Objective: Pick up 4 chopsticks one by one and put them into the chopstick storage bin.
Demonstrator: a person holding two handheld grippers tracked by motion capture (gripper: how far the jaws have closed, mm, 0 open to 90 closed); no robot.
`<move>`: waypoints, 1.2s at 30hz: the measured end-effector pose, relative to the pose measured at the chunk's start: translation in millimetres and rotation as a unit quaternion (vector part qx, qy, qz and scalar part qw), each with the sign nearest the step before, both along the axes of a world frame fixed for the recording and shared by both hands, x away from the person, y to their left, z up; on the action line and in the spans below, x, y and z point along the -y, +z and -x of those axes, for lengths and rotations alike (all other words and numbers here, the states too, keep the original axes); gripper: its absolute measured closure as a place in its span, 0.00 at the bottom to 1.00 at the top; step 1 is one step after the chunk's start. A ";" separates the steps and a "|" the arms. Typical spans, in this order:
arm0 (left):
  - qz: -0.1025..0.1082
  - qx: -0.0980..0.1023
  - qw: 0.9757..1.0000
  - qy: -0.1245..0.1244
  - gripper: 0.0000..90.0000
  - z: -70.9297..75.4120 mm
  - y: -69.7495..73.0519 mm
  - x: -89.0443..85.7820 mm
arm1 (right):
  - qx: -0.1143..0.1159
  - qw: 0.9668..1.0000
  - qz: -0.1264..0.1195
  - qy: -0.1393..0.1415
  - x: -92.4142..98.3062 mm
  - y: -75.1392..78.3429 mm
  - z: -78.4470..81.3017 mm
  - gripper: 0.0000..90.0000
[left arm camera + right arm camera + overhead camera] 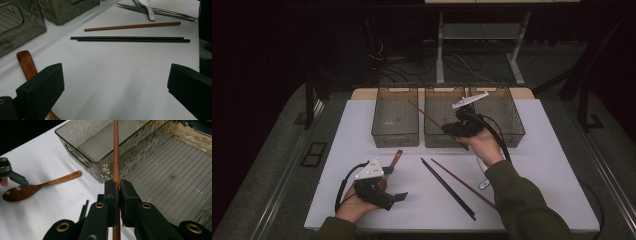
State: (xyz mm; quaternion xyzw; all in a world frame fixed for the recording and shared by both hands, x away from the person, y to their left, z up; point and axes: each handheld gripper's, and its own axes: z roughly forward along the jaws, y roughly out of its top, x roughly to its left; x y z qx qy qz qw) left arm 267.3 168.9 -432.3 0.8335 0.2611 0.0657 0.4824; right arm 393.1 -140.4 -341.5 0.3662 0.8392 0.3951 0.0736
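Observation:
My right gripper [448,129] [116,185] is shut on a brown chopstick [424,114] [116,150], held slanting over the middle smoky bin [438,139]. The stick's far end points toward the left bin [395,131]. My left gripper [396,183] [115,75] rests at the front left of the white table, open, with nothing between its fingers [42,85]. A wooden spoon [396,159] [26,63] [37,187] lies beside its left jaw. A pair of black chopsticks [447,187] [130,39] and a second brown chopstick [462,182] [132,26] lie on the table's middle.
Three smoky plastic bins stand side by side at the back of the table; the right bin [507,131] lies under the right hand's cable. Metal cutlery [155,11] [484,184] lies by the right forearm. Dark floor and table legs lie beyond.

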 end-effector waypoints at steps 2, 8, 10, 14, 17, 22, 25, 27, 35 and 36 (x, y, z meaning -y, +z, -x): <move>0.000 0.001 1.000 -0.001 0.00 0.2 0.0 0.0 | -0.001 1.000 0.004 0.000 -4.8 0.8 -3.2 0.94; 0.006 0.003 1.000 0.003 0.00 0.9 0.3 -0.8 | -0.001 1.000 0.009 -0.001 -17.6 1.3 -13.5 0.94; 0.003 0.003 1.000 0.001 0.01 0.6 0.7 -1.5 | -0.004 1.000 0.010 -0.003 -22.5 1.0 -17.0 0.94; 0.007 0.001 1.000 0.003 0.00 0.9 0.7 -1.3 | -0.006 1.000 0.016 -0.006 -34.5 1.8 -24.9 0.94; 0.007 0.002 1.000 0.000 0.00 0.8 0.7 -1.4 | -0.007 1.000 0.021 -0.007 -42.5 2.5 -30.8 0.94; 0.008 0.002 1.000 -0.001 0.01 0.4 0.6 -1.9 | -0.010 1.000 0.025 -0.007 -57.2 2.2 -41.1 0.94; 0.007 0.002 1.000 -0.004 0.00 0.4 0.8 -2.0 | -0.012 1.000 0.028 -0.008 -65.7 0.7 -46.8 0.94; 0.006 0.004 1.000 -0.007 0.00 0.4 1.0 -1.8 | -0.013 0.999 0.028 -0.013 -71.1 -0.4 -51.0 0.94; 0.013 0.004 1.000 -0.010 0.00 0.6 1.6 -1.2 | -0.017 0.999 0.031 -0.025 -91.5 -3.6 -68.0 0.94; 0.012 0.001 1.000 -0.010 0.01 0.8 1.9 -1.1 | -0.020 0.999 0.033 -0.026 -95.6 -4.0 -70.4 0.94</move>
